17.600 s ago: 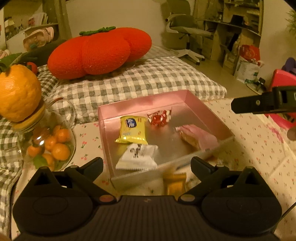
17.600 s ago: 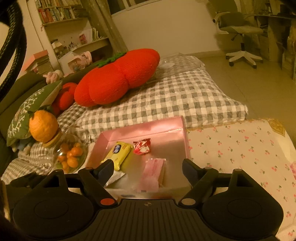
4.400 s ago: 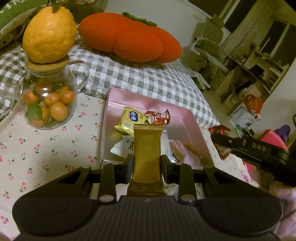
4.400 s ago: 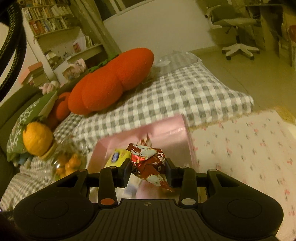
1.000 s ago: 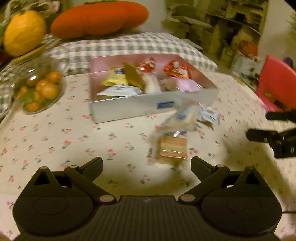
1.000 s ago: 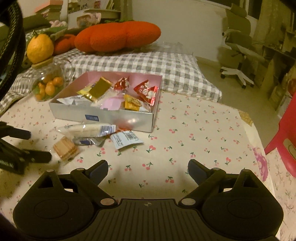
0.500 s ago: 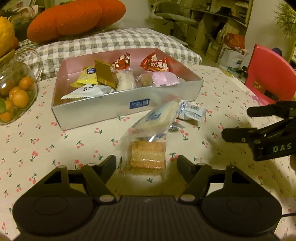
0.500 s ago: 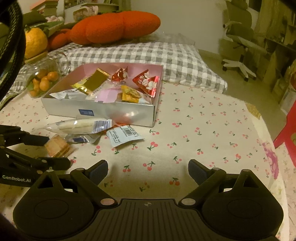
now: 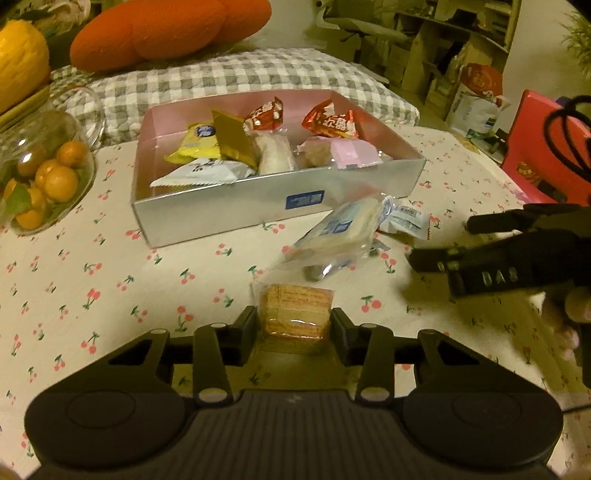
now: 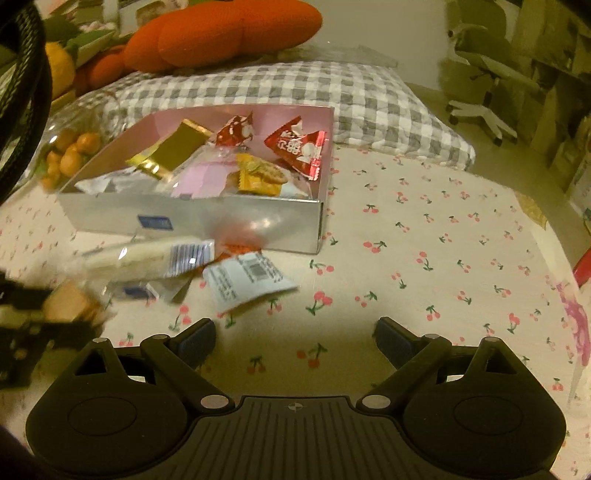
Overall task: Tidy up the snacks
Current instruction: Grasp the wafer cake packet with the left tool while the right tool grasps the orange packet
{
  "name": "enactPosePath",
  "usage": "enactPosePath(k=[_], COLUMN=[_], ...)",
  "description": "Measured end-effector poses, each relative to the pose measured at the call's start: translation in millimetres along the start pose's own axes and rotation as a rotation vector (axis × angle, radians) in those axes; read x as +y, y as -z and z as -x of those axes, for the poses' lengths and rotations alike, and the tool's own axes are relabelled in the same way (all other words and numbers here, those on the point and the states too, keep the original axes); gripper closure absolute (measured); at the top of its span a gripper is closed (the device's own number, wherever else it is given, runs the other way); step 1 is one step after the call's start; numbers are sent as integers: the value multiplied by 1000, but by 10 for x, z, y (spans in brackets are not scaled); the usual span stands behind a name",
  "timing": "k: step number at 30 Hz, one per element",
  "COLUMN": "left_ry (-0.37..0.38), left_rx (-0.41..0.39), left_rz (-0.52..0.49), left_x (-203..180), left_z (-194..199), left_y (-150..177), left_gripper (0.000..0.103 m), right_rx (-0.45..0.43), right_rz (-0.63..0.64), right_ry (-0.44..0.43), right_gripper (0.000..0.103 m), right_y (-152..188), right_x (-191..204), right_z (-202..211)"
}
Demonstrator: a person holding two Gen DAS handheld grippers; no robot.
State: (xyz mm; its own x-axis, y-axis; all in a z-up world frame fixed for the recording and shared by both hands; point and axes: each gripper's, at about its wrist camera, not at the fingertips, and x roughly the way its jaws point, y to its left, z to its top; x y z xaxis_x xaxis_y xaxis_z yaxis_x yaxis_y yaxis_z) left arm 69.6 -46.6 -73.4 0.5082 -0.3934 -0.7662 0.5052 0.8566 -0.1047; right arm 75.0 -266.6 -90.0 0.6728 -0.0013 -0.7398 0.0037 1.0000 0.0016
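Note:
A clear-wrapped cracker packet (image 9: 295,314) lies on the cherry-print cloth between the fingers of my left gripper (image 9: 294,325). The jaws are closing and the pads touch its sides. Just beyond it lie a long clear packet with a white bar (image 9: 340,229) and a small white barcode packet (image 9: 404,219). Behind those stands the silver box with a pink inside (image 9: 221,218), holding several wrapped snacks. My right gripper (image 10: 295,339) is open and has nothing in it. It hovers low, right of the barcode packet (image 10: 247,280). In the left wrist view the right gripper (image 9: 441,242) reaches in from the right.
A glass jar of small oranges (image 9: 44,173) stands left of the box with a big orange fruit (image 9: 18,62) on its lid. A red cushion (image 9: 166,29) lies on the checked mattress behind. A red chair (image 9: 546,147) stands past the table's right edge.
The left jaws have closed in from wide apart onto the cracker packet. The right gripper has come lower and closer to the loose packets.

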Motion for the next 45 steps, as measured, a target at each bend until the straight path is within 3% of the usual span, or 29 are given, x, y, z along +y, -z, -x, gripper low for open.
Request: enactPosePath(k=[14, 22, 27, 45], left_ry=[17, 14, 14, -10], left_rx=[15, 13, 21, 39], left_rz=[-5, -18, 2, 26], left_x=[116, 122, 152, 314], left_z=[98, 125, 168, 348], left_y=[101, 139, 167, 320], left_gripper=[64, 64, 64, 64], right_rx=[-31, -51, -33, 69], right_rz=[-20, 36, 80, 106], right_ry=[-4, -67, -77, -84], right_gripper=[11, 48, 56, 57], right_y=[-160, -163, -149, 255], right_x=[150, 223, 256, 7], right_z=[-166, -114, -35, 426])
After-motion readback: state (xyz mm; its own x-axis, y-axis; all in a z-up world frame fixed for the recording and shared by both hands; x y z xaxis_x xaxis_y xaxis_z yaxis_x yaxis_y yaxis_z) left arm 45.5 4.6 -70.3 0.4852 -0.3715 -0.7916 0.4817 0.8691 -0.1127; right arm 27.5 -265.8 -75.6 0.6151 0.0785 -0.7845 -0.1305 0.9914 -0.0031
